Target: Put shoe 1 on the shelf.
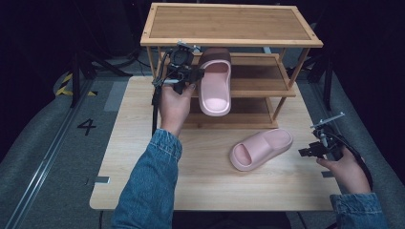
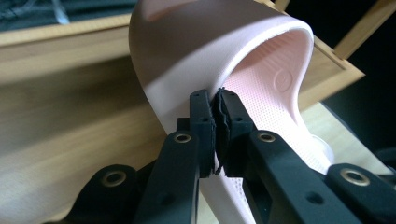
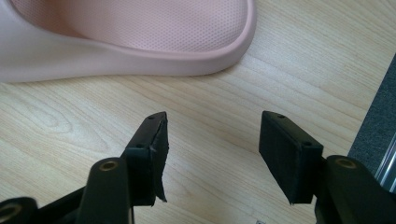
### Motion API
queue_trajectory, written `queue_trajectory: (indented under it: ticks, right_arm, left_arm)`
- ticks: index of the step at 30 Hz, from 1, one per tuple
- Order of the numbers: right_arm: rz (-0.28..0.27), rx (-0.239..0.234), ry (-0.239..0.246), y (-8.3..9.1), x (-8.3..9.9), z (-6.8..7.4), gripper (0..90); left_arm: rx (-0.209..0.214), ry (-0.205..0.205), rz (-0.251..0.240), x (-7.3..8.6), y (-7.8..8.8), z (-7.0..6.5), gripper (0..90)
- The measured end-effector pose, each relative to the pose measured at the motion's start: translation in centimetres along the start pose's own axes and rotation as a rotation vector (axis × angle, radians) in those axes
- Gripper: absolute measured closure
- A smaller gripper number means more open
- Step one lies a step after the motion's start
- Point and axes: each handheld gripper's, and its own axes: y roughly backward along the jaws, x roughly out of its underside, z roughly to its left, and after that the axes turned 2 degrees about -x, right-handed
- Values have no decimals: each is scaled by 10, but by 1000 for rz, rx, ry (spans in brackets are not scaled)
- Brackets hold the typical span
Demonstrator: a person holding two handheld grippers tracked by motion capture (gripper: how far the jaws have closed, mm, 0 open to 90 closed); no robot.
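My left gripper (image 1: pixel 197 76) is shut on the strap edge of a pink slipper (image 1: pixel 215 82), holding it in front of the wooden rack's middle shelf (image 1: pixel 258 81). In the left gripper view its pads (image 2: pixel 218 122) pinch the rim of that slipper (image 2: pixel 261 79). A second pink slipper (image 1: pixel 261 148) lies on the table, right of centre. My right gripper (image 1: pixel 305 153) hovers low just right of that slipper, jaws open and empty. The right gripper view looks between its fingertips (image 3: pixel 212 149) at the slipper's heel (image 3: pixel 140 32) a short way ahead.
A three-tier wooden shoe rack (image 1: pixel 229 24) stands at the back of the light wooden table (image 1: pixel 143 181). Its lower shelf (image 1: pixel 239 114) sits just above the tabletop. Grey floor with a rail (image 1: pixel 43 162) runs along the left.
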Motion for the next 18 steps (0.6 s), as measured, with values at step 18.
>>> queue_trajectory:
  ticks: [18]
  right_arm:
    - [15,-7,2,-4,0,1,427]
  left_arm:
    - [-6,67,-4,16,-21,17,852]
